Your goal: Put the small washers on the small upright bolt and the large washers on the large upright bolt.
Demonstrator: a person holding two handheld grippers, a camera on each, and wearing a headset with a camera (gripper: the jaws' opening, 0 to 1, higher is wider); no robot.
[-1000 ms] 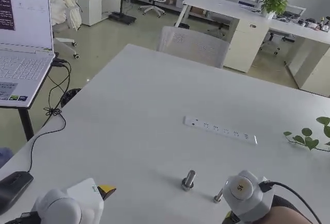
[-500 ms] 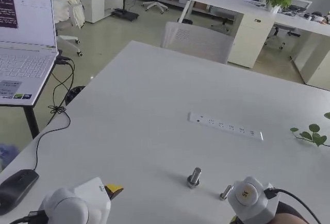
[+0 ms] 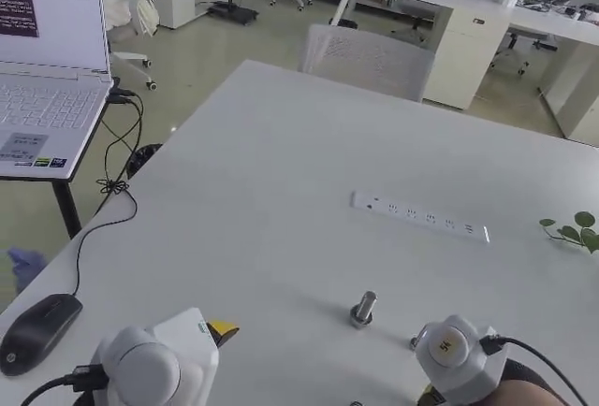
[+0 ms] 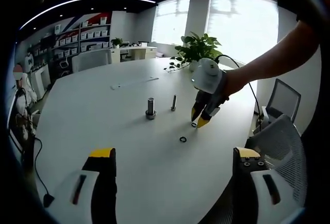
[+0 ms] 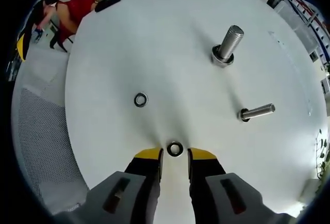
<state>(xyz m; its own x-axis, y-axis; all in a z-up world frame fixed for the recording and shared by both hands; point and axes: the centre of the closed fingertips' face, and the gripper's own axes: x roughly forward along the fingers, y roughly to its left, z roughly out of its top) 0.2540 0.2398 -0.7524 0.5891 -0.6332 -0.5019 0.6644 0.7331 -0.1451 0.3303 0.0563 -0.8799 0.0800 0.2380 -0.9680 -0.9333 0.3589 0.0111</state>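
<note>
On the white table (image 3: 281, 172), close to the edge nearest the person, the right gripper (image 5: 175, 154) points down at a washer (image 5: 175, 148) lying flat. Its fingers (image 5: 149, 158) are set narrow, with the ring between the yellow tips and a sliver of table showing on either side. I judge the washer bracketed but not yet pinched. A second washer (image 5: 140, 99) lies flat a little further out, apart from the first. Whether either is the small or the large size I cannot tell. Beyond them stand the large upright bolt (image 5: 227, 46) and, just beside it, the small upright bolt (image 5: 256, 112), each on its head. The left gripper (image 4: 174, 153) hovers over the near side of the table, its fingers wide and holding nothing. The washer should handle as a thin, stiff, light steel ring that is slick against the smooth tabletop. It offers no lip to get under, so the best hold is probably across its outer rim, at two opposite points, with the tips pressed right down to the surface. A squeeze that lands off-centre could send it skating away or flip it up on edge. Once held it should be kept level, so that its hole can drop over a bolt's tip. The bolts seem to stand free, and a knock might topple them.
</note>
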